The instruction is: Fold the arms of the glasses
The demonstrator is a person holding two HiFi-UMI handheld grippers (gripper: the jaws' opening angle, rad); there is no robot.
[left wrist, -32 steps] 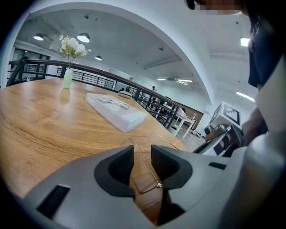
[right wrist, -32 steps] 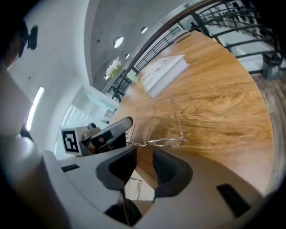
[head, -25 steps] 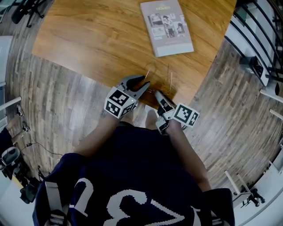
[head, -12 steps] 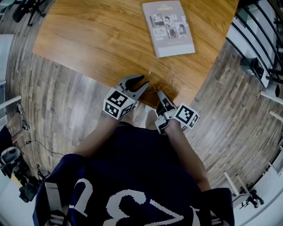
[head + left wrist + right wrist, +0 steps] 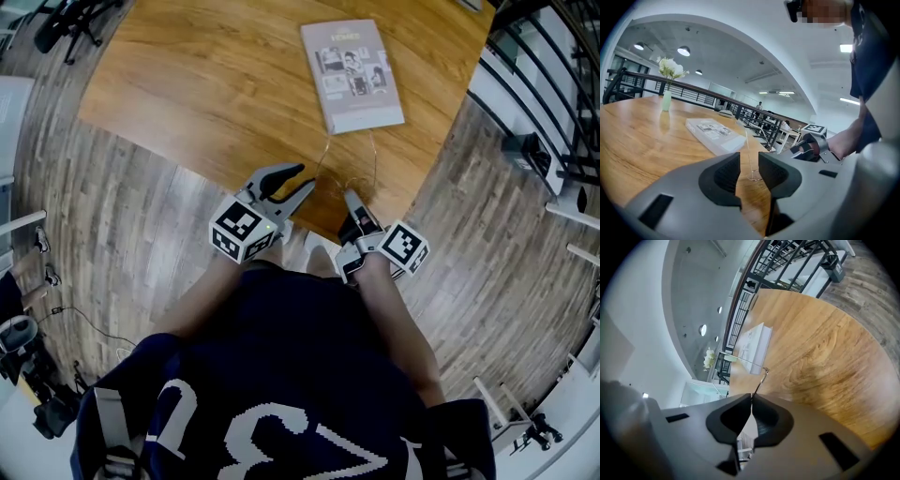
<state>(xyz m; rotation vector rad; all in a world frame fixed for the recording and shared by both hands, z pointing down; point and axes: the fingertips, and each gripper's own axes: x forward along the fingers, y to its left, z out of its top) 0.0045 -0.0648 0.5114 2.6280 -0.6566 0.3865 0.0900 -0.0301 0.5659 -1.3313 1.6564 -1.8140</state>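
At the near edge of the wooden counter, wire-framed glasses were gripped by the right claw. Its jaws had just been closing and were clenched on the thin frame close to one hinge. Both arms of the glasses stood unfolded, pointing away toward a booklet that lay flat farther back on the counter. The left claw was released, jaws apart, just beside the glasses; in the left gripper view the frame showed beyond the gap, touched by neither pad. Far end of the counter: a pale green vase holding white flowers.
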